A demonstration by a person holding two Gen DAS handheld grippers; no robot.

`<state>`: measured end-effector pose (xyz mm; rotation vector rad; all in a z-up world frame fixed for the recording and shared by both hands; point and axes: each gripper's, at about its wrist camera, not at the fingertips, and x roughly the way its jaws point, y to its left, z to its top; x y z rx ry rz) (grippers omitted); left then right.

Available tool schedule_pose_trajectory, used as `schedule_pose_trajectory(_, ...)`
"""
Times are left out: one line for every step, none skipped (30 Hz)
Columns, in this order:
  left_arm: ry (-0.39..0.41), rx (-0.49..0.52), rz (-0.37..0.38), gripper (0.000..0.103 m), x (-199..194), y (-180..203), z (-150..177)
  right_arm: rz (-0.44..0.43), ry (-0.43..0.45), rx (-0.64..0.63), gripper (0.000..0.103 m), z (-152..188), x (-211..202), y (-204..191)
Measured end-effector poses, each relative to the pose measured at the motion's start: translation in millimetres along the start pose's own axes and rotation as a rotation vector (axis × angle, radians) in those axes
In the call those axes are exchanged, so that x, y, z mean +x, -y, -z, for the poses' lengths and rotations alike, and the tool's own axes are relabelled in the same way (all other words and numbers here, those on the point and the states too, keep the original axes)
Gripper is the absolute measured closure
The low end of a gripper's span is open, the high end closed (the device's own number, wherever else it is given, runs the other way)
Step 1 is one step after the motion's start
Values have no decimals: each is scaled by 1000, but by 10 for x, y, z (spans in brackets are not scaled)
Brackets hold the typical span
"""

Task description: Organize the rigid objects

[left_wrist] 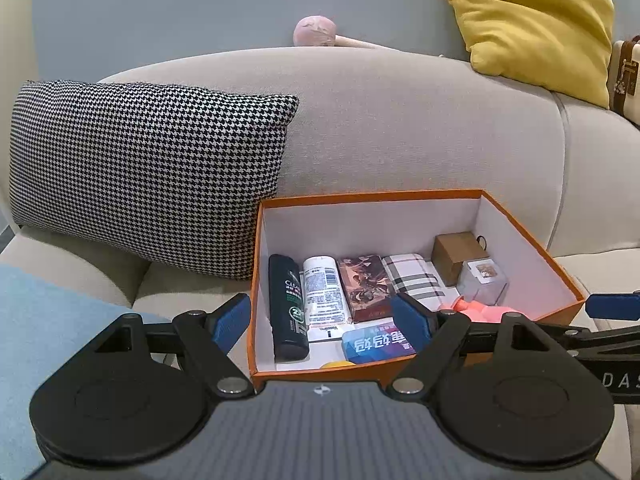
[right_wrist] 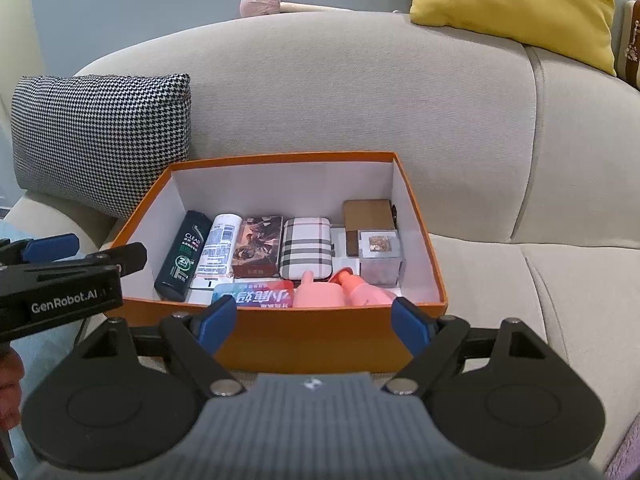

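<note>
We take the open orange cardboard box (right_wrist: 280,332) on the grey fabric sofa (right_wrist: 360,100) as our landmark; every task item we see lies inside it.

Left of the box: the left gripper (left_wrist: 322,318), jaws spread wide, holding nothing, one blue pad outside the box's left wall and the other over its interior.

Inside the box, left to right: a dark green shampoo bottle (right_wrist: 183,256) lying flat, a white lotion tube (right_wrist: 218,250) touching it, a brown printed card box (right_wrist: 256,250), a plaid hard case (right_wrist: 306,248), a brown cardboard carton (right_wrist: 368,218) at the far right corner, and a clear plastic cube (right_wrist: 378,258) just in front of that. Along the near wall: a blue-and-red packet (right_wrist: 252,296) and a pink plastic pump bottle (right_wrist: 348,290) on its side.

In front of the box: the right gripper (right_wrist: 308,322), jaws also apart and empty, outside the near wall.

Risks, as we judge them:
- The sofa cushion is soft; pressing on a wall could tip or slide the box.
- Items are packed close; a wide pad could nudge neighbours out of line.
- The two grippers are near each other and could collide.
- The round bottle and tube may roll if a neighbour is lifted.
</note>
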<state>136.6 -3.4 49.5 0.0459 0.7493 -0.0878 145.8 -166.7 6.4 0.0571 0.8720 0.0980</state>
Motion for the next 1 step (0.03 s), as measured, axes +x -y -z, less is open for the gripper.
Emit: schedule_pose_trajectory(2, 0, -2, 9, -5, 2, -1, 0, 1, 0, 18, -1, 0, 2)
